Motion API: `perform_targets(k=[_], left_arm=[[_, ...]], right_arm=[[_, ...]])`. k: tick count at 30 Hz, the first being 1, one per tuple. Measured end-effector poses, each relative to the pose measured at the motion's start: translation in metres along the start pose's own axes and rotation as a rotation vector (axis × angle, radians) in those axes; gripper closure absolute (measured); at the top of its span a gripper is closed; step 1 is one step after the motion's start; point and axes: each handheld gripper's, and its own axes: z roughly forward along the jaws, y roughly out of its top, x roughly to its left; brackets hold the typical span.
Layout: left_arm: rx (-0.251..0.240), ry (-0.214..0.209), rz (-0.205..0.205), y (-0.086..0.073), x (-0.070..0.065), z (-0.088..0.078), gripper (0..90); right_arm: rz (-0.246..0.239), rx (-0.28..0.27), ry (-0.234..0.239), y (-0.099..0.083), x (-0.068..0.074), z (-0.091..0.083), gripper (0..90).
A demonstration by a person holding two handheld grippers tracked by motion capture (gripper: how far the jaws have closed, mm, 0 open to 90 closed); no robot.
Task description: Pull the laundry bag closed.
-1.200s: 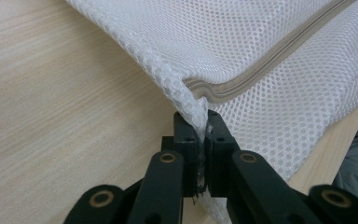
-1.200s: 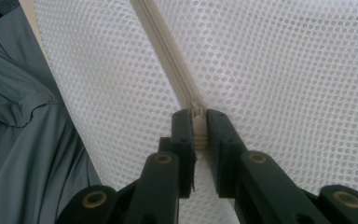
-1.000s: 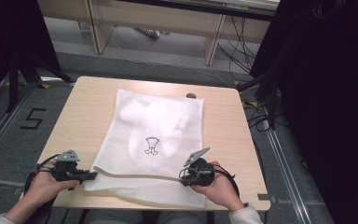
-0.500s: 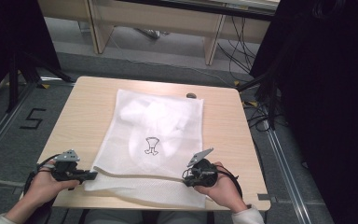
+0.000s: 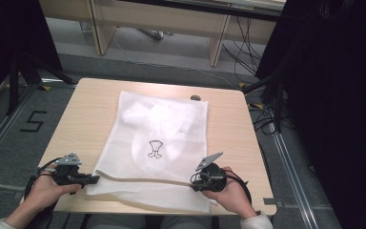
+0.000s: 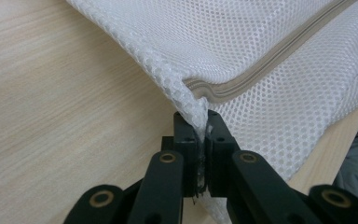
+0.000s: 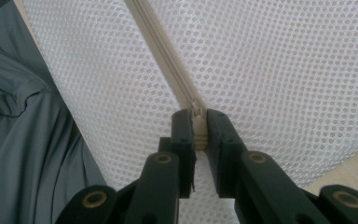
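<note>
Mesh laundry bag (image 5: 159,143), white, flat on the wooden worktop (image 5: 90,114), long axis running away from the person, near end at the worktop's front edge. Inside, white fabric bunched toward the far end, plus a small dark printed figure (image 5: 155,149) near the middle. Beige zipper (image 5: 143,178) lying crosswise near the front end, from left corner to right side. Small dark spot (image 5: 195,98) on the worktop just past the bag's far right corner; nothing lying across the bag itself. Desk legs and cables on the floor beyond.

Left tool (image 5: 94,179) clamped on the bag's left corner at the zipper's end. Right tool (image 5: 194,182) clamped on the zipper's other end.

Left gripper view: mesh (image 6: 270,60) pinched between closed jaws, zipper bending beside them. Right gripper view: zipper slider (image 7: 198,122) gripped between closed jaws, grey garment (image 7: 23,140) at the left.
</note>
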Motion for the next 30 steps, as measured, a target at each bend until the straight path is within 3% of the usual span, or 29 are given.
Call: perform_targets(k=[1,2,10,12,18,23,30], left_arm=[[0.0,0.001,0.001,0.0,0.0,0.0,85.1],[0.001,0.0,0.001,0.0,0.0,0.0,85.1],[0.001,0.001,0.0,0.0,0.0,0.0,85.2],[-0.001,0.001,-0.003,0.0,0.0,0.0,85.1],[0.014,0.006,0.001,0.0,0.0,-0.001,85.1],[0.018,-0.004,0.001,0.0,0.001,-0.001,85.1],[0.019,-0.006,-0.001,0.0,0.001,-0.001,85.1]], right_arm=[[0.001,-0.005,0.001,0.0,0.0,0.0,82.2],[0.034,0.012,-0.001,-0.001,0.002,-0.001,82.2],[0.005,0.003,0.002,-0.005,-0.003,-0.002,82.2],[0.028,0.01,-0.009,-0.006,-0.002,-0.004,82.1],[0.014,0.006,-0.01,-0.008,-0.004,-0.005,82.1],[0.049,0.006,-0.013,-0.012,-0.004,-0.007,82.1],[0.05,0.012,-0.019,-0.016,-0.007,-0.009,82.1]])
